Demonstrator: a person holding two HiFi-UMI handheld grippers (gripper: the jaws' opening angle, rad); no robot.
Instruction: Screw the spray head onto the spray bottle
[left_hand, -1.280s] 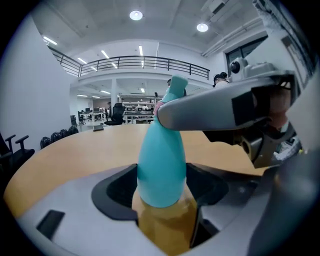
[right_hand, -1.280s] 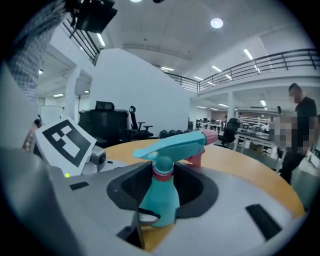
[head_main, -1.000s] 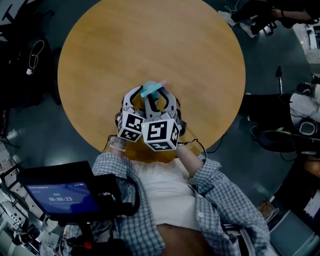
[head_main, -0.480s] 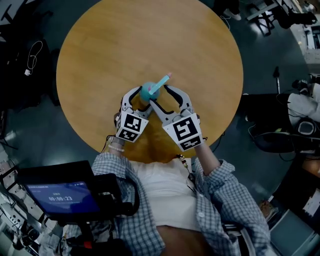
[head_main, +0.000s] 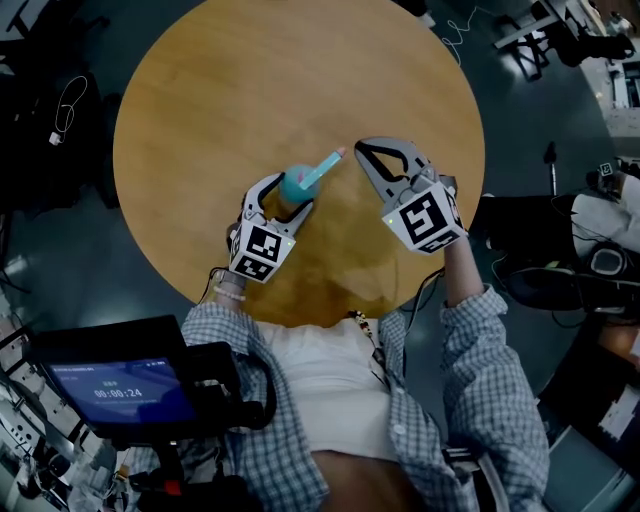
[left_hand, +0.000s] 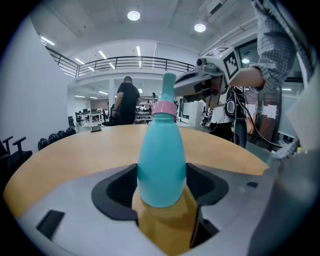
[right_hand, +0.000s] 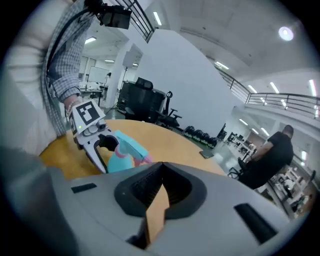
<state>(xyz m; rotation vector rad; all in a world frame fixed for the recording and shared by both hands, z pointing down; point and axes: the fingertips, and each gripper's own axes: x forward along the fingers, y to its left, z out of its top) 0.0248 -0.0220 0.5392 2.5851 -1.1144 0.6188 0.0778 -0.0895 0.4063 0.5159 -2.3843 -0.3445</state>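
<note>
Item: round table (head_main: 300, 60) – pale wood top, plain grain, one piece, on a dark floor (head_main: 60, 260).

On it, placed by the spray bottle (head_main: 297, 184):
- Spray bottle: teal body, upright, over the part of the top nearest the person. Whether its base touches the wood cannot be told.
- Spray head (head_main: 322, 166): teal with a pink collar and pink tip, sitting on the bottle's neck.
- Small dark flat object (left_hand: 95, 129): lies flat, well beyond the bottle, close to the far rim. Too small to identify.
- Table top around the bottle: wood grain showing on all sides – the widest stretch beyond it, a narrow strip to the near rim.
</note>
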